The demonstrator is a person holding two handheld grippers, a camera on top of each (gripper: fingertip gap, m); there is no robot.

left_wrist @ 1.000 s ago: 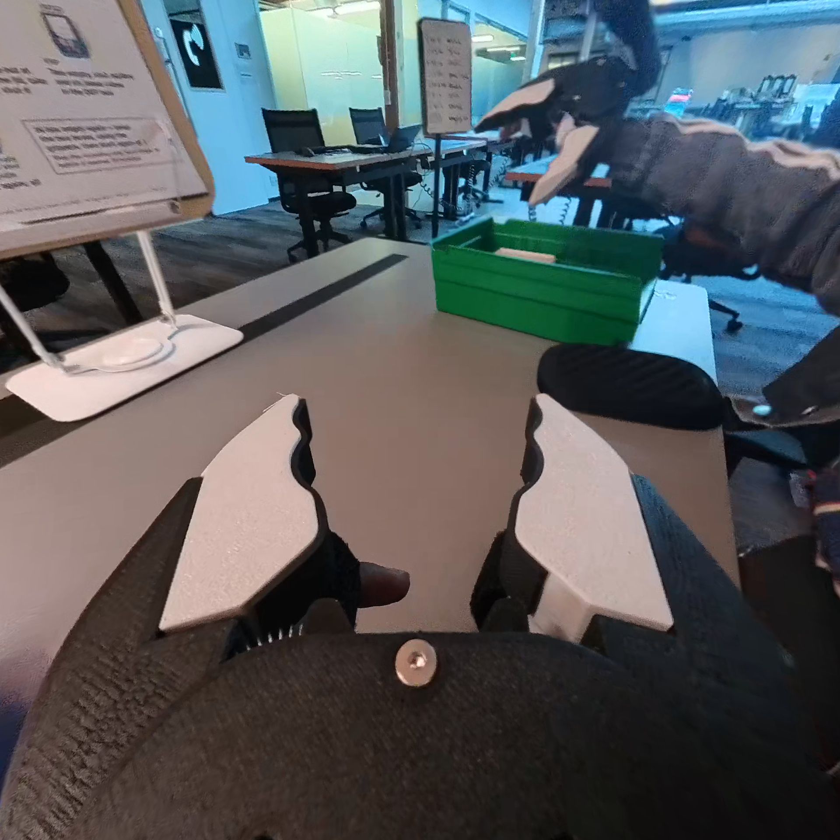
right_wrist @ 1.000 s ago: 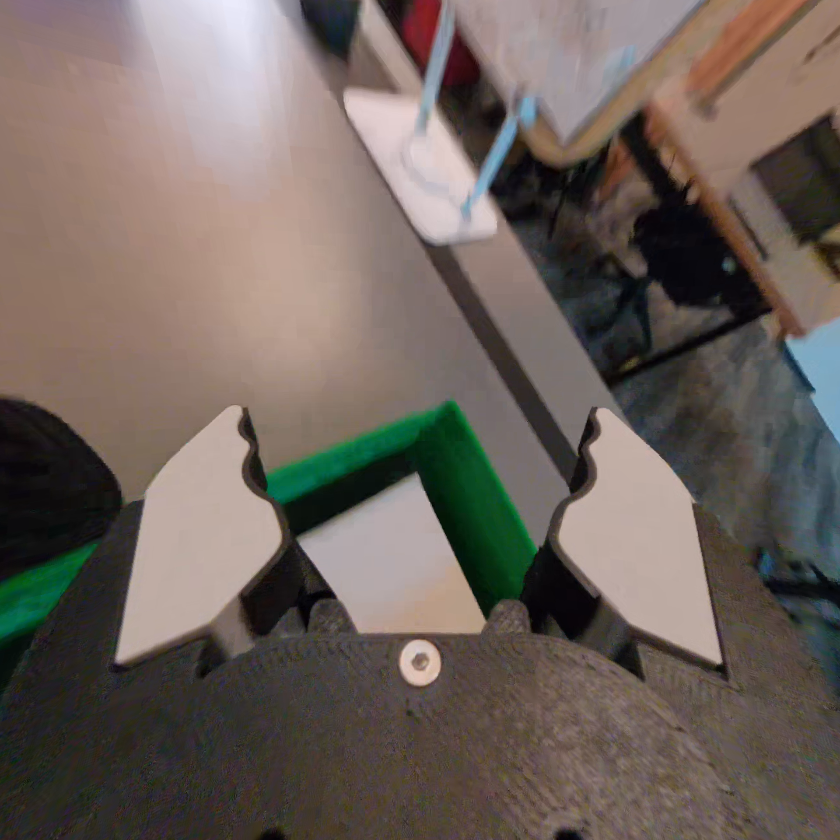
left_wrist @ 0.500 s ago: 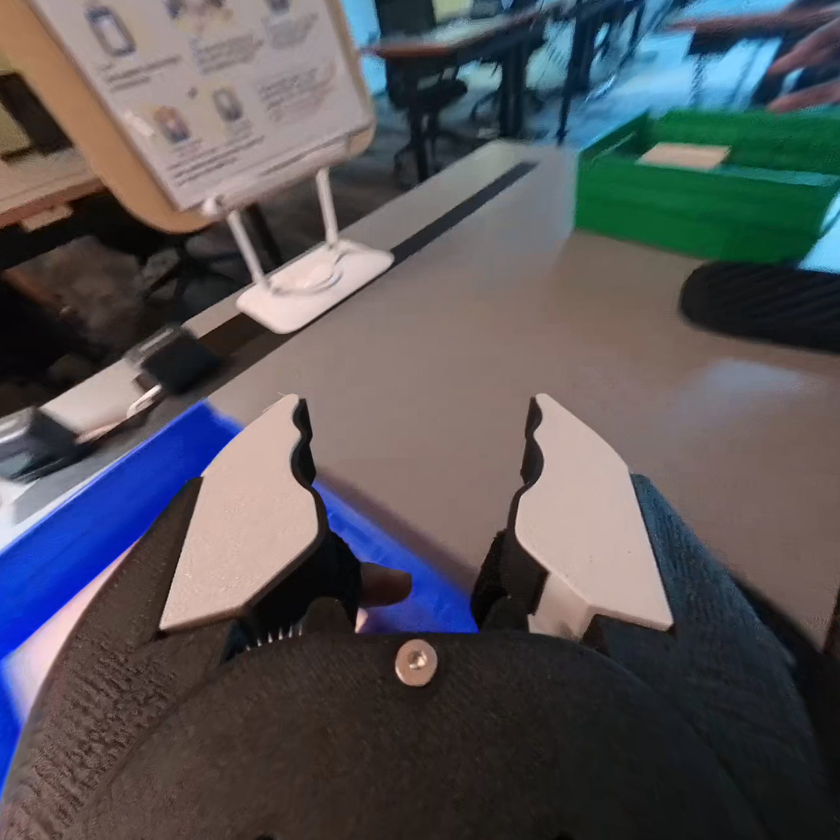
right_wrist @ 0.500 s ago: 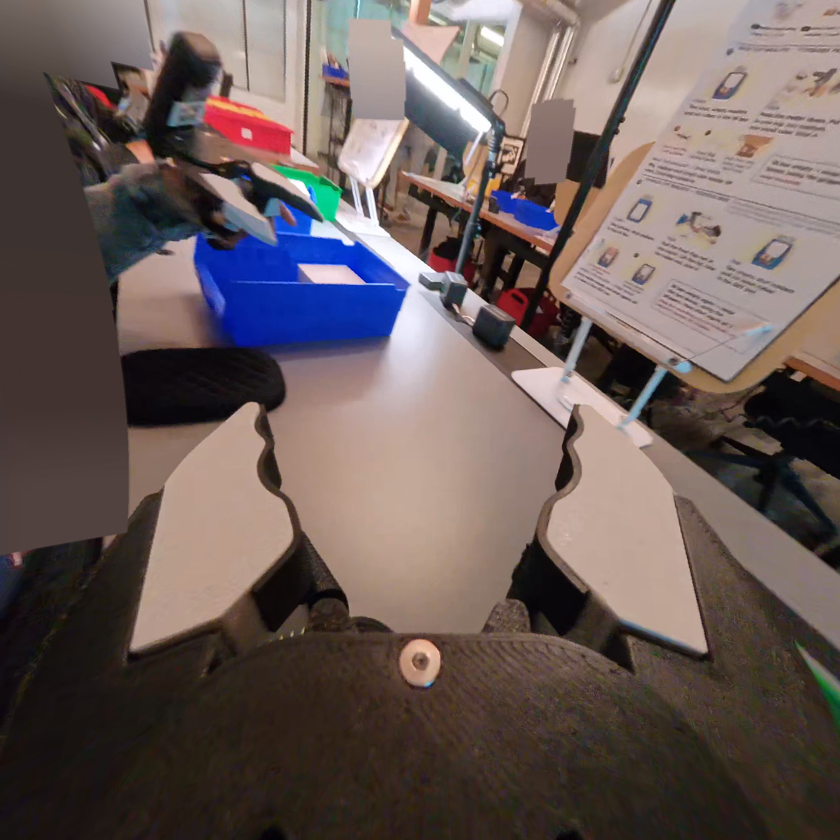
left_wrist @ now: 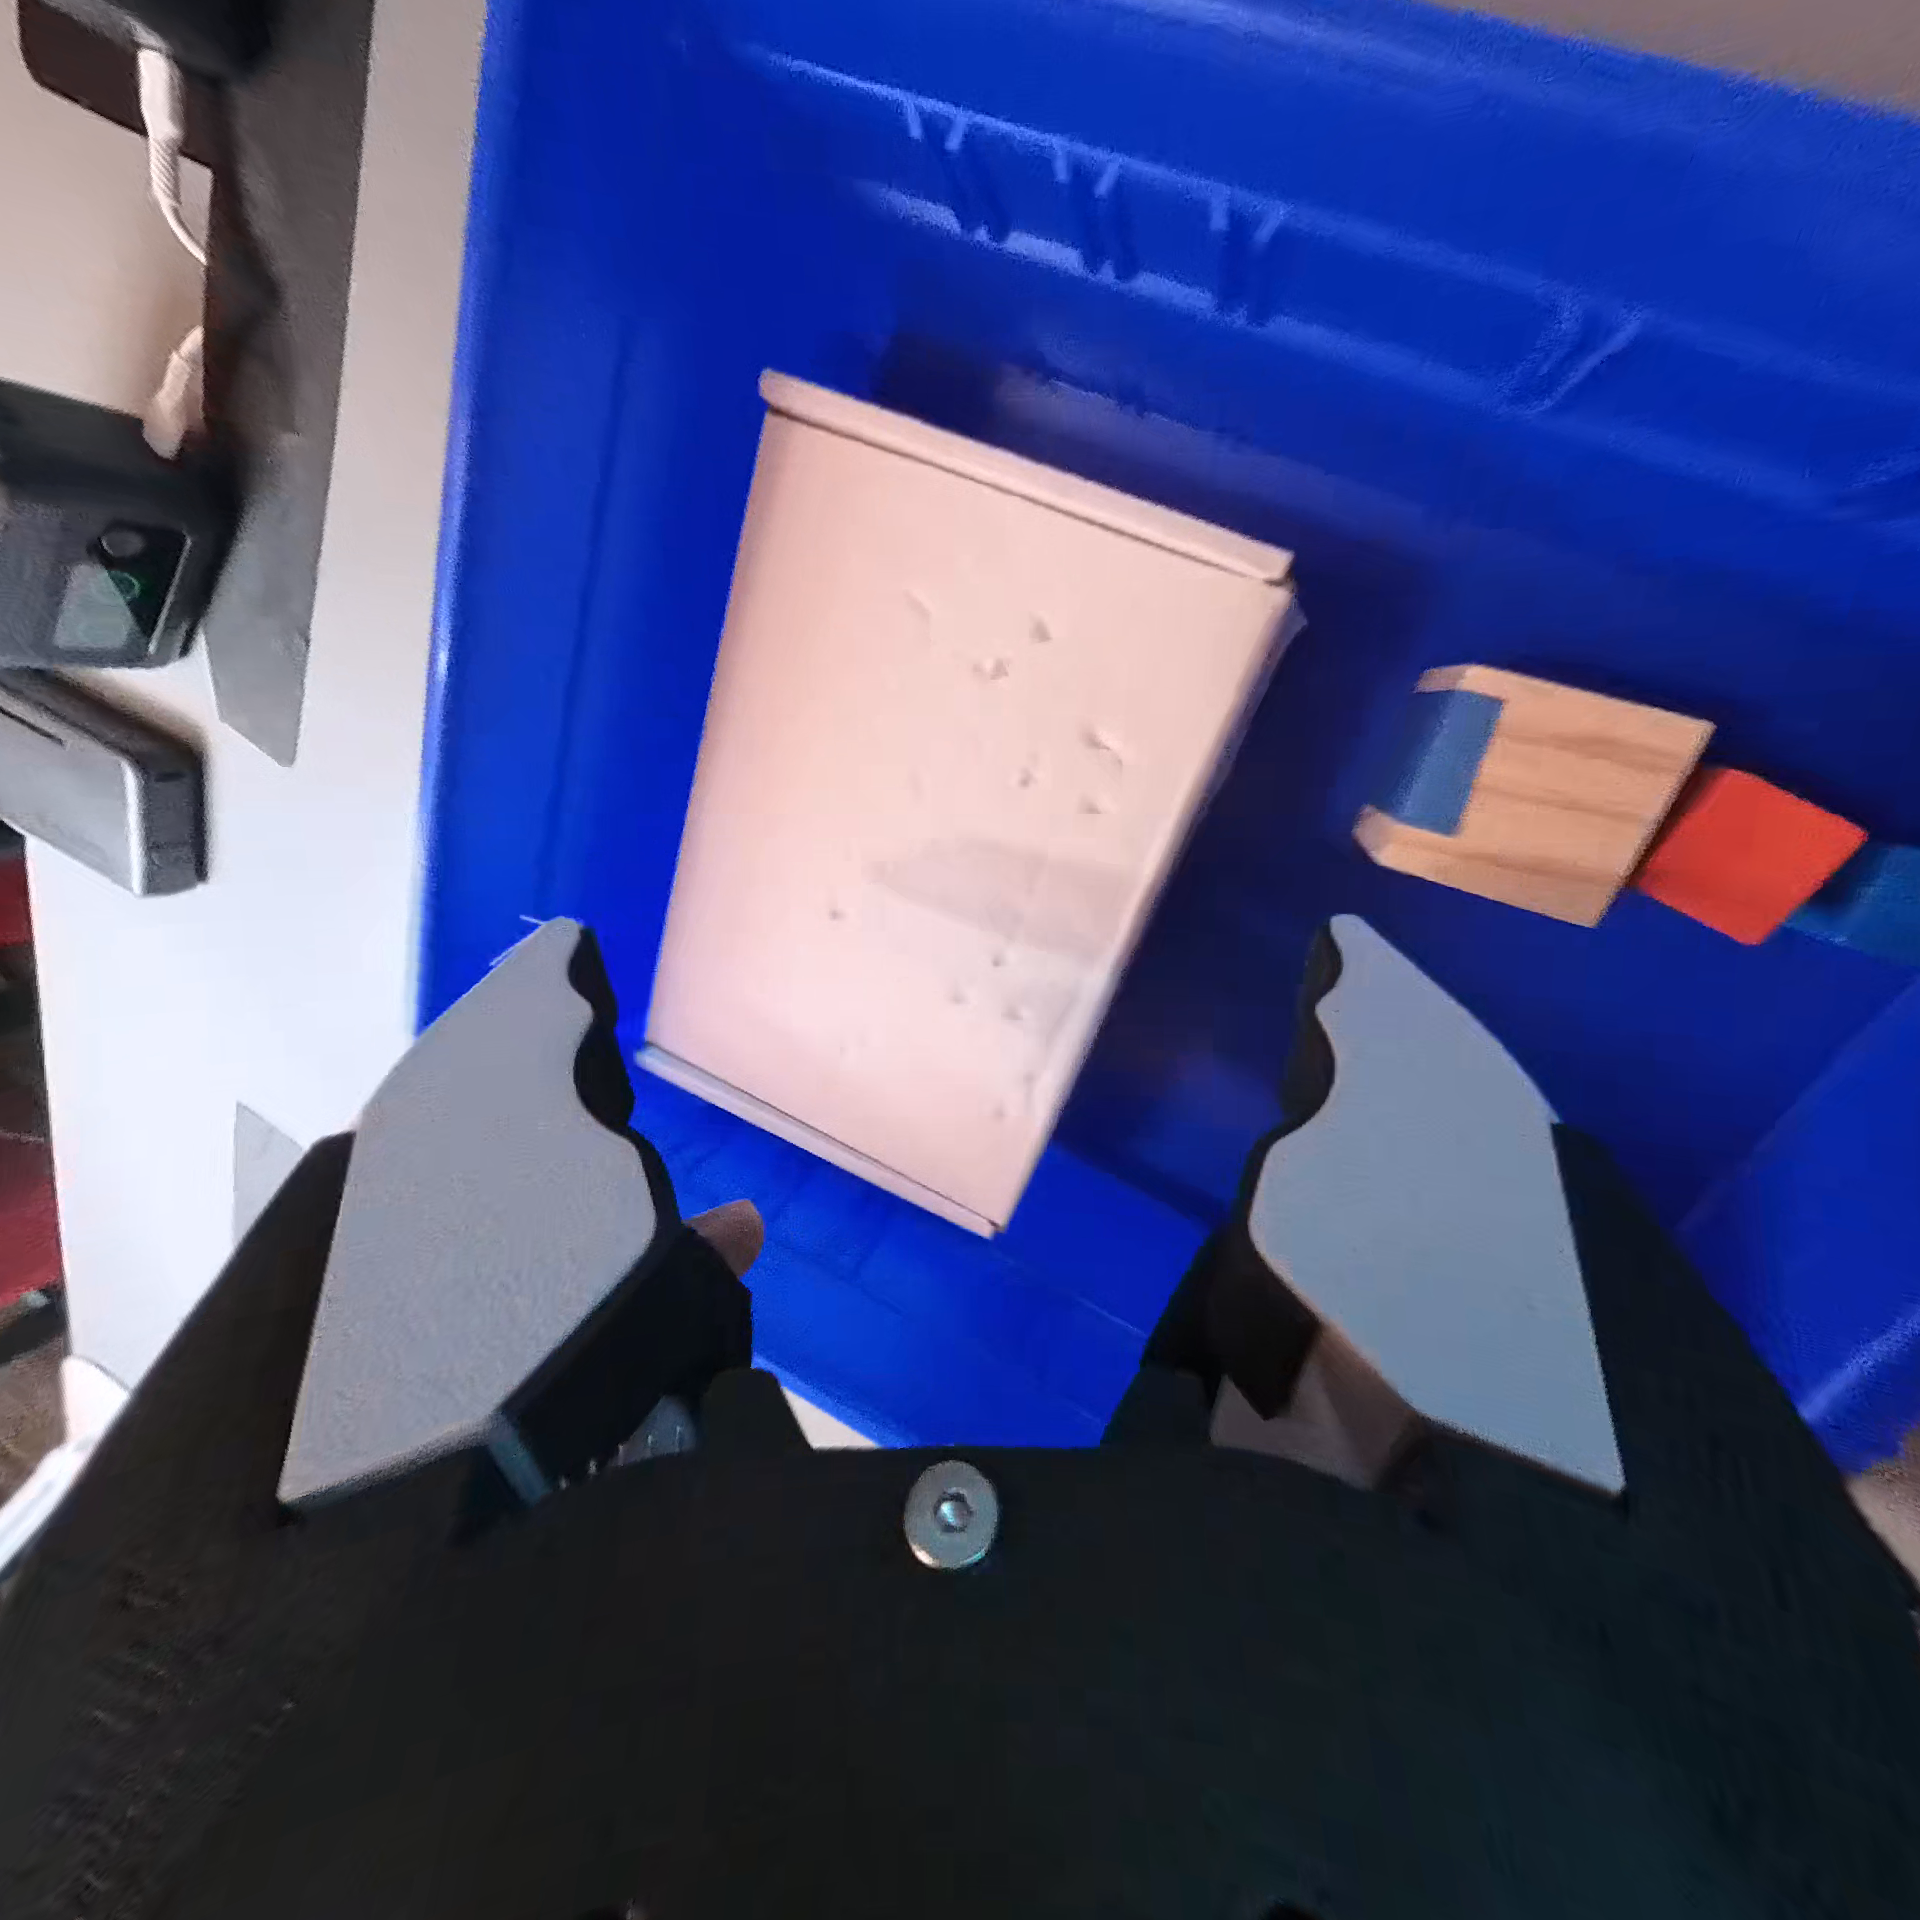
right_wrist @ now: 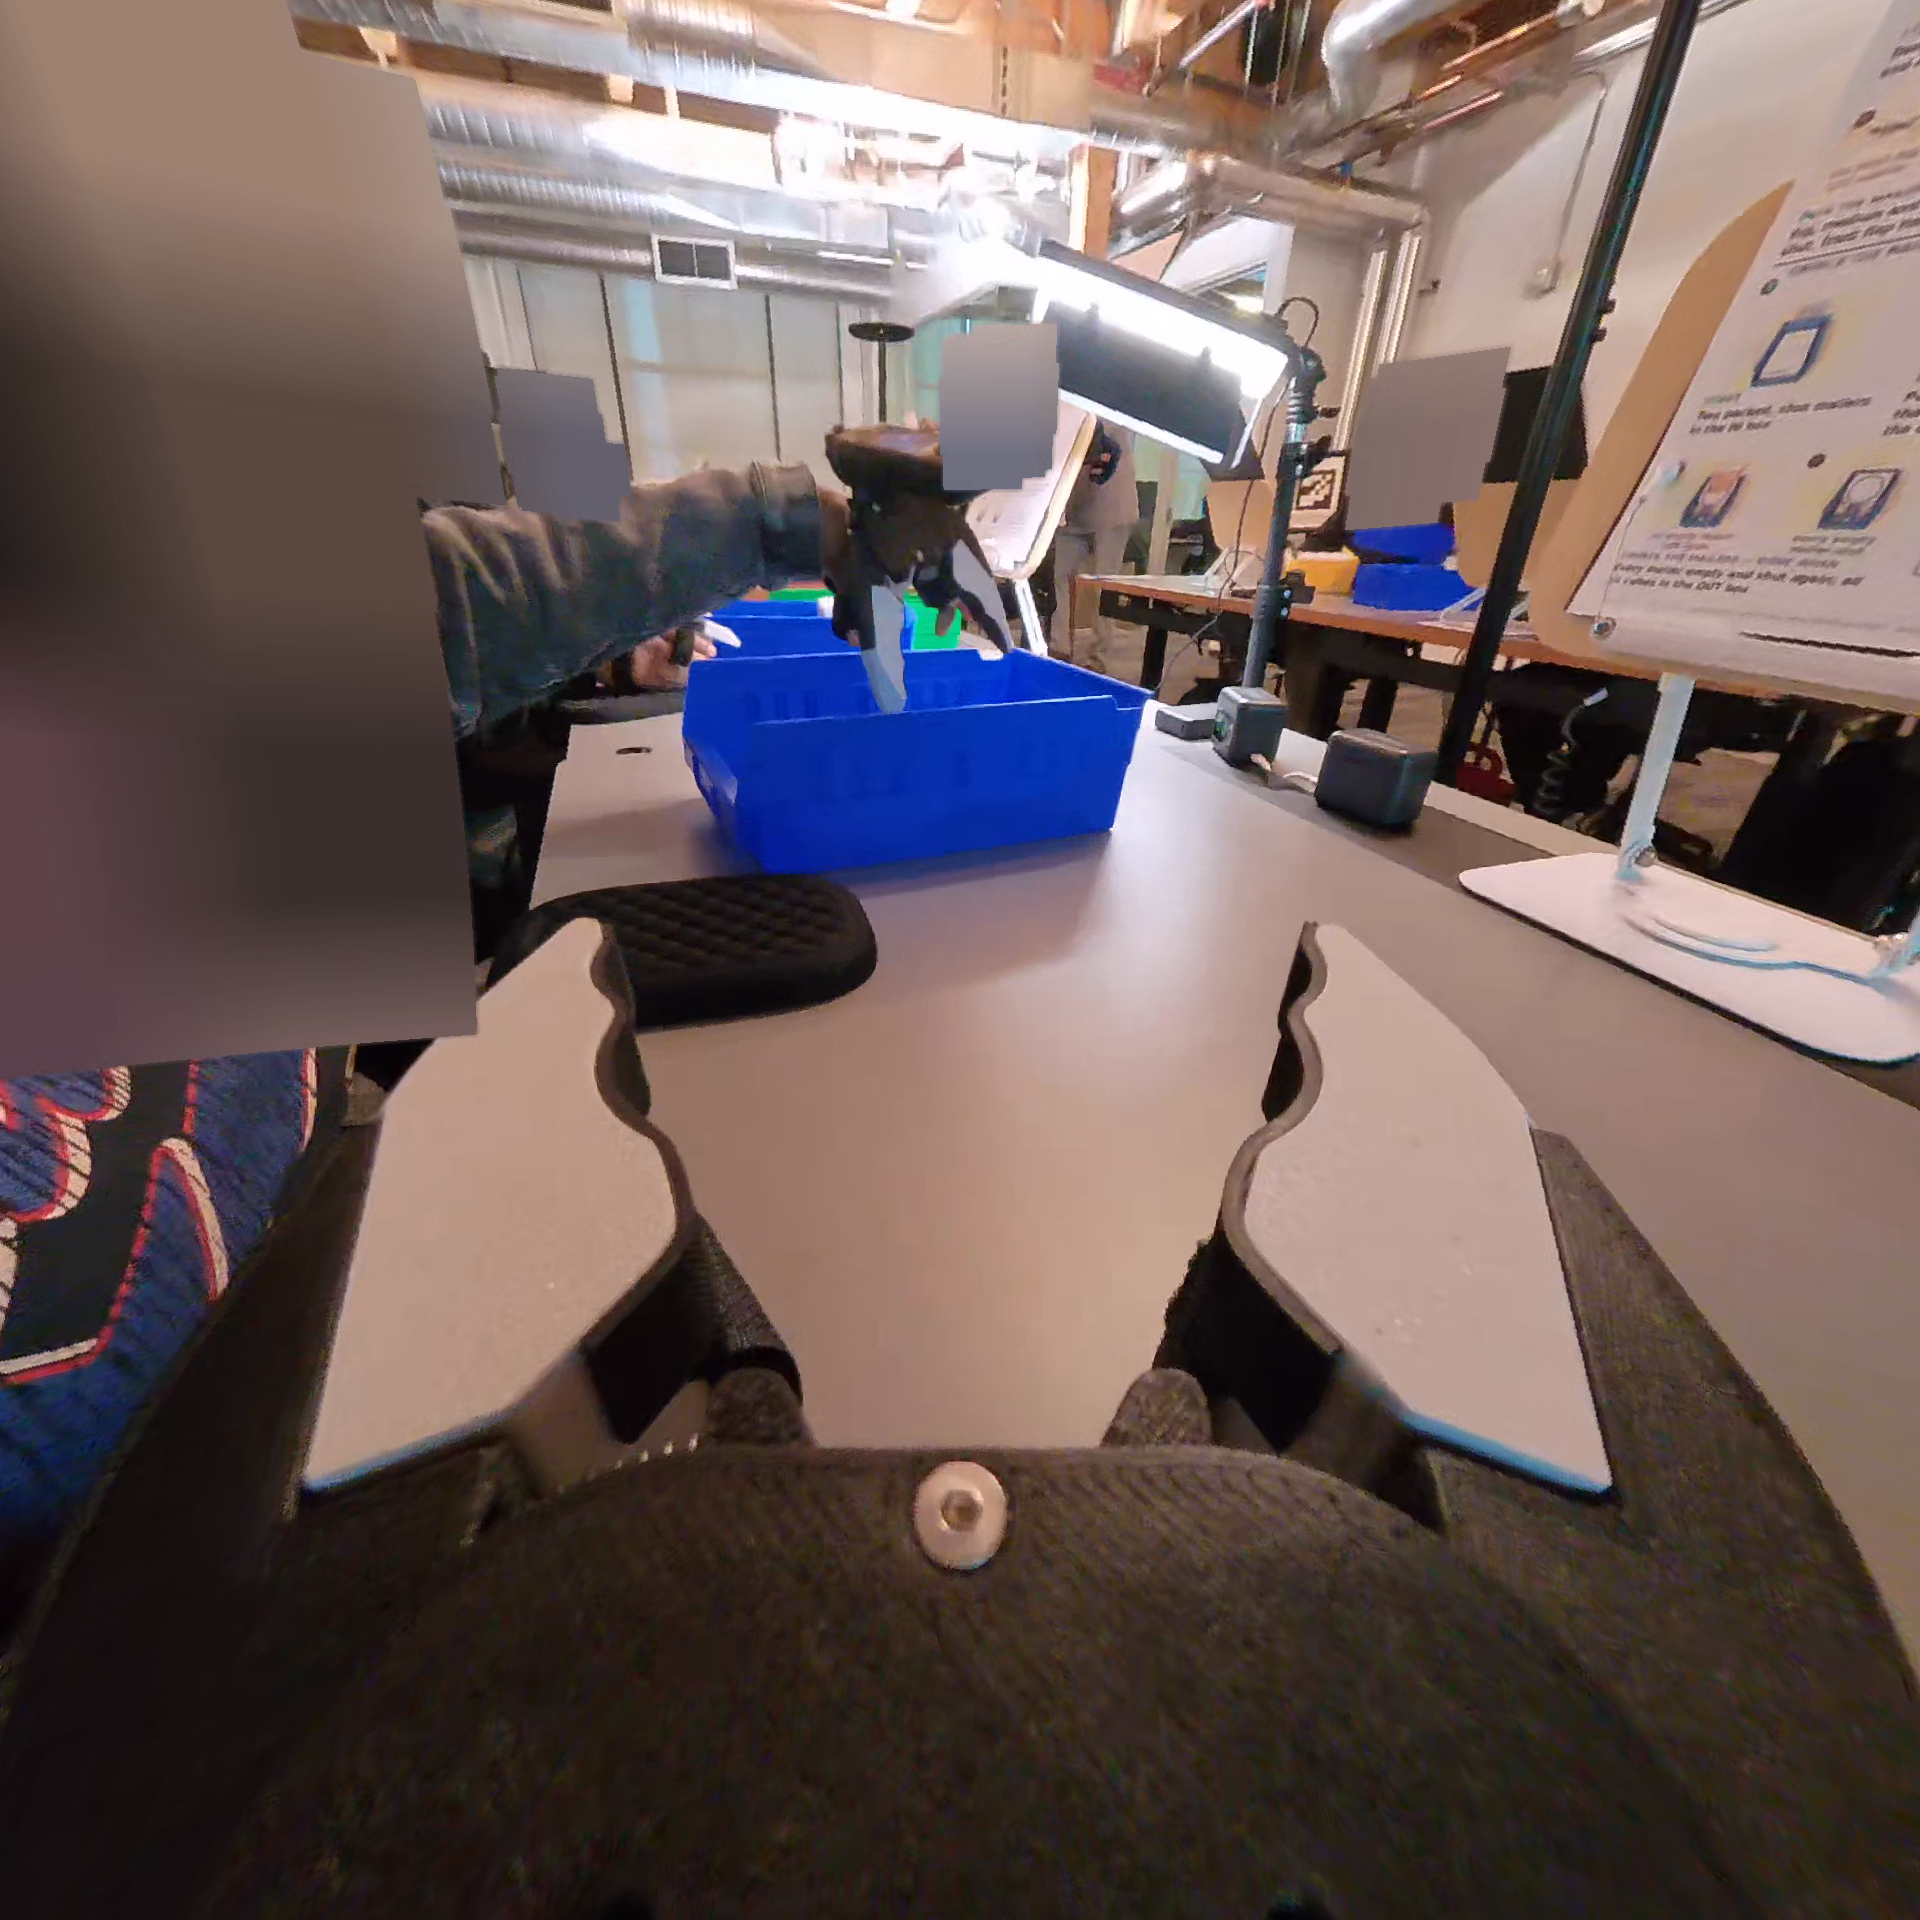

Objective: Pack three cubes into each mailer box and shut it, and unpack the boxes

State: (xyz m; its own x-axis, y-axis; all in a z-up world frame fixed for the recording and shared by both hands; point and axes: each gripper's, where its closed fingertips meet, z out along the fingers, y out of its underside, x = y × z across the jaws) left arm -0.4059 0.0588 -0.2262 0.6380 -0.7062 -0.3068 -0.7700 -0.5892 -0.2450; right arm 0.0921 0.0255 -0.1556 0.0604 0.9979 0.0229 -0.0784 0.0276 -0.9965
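The left claw (left_wrist: pixel 951 1039) hangs spread and empty above the blue bin (left_wrist: pixel 665 229), pointing down into it. Straight ahead of its tips, between them and slightly toward the left finger, lies the mailer (left_wrist: pixel 956 790): a pale, flat cardboard box, shut, resting on the bin floor. Its lid is pocked with small dents, so the board is likely thin and gives under pressure. It should be light and fairly stiff along its edges, soft in the middle of the lid. The long side walls look like the best place to pinch; the spread appears about wide enough to straddle its width, though that is hard to judge.

Beyond the right finger, near the bin's right wall, sit the cubes: a wood cube (left_wrist: pixel 1538 800) with a blue face, touching a red cube (left_wrist: pixel 1756 862), and a blue one (left_wrist: pixel 1870 904) cut off by the frame edge. They look hard and easy to grip on opposite faces.

The right claw (right_wrist: pixel 951 1049) is also spread and empty, held low over the bare counter (right_wrist: pixel 1039 1039), well short of the bin. A black pad (right_wrist: pixel 717 935) lies ahead of its left finger.
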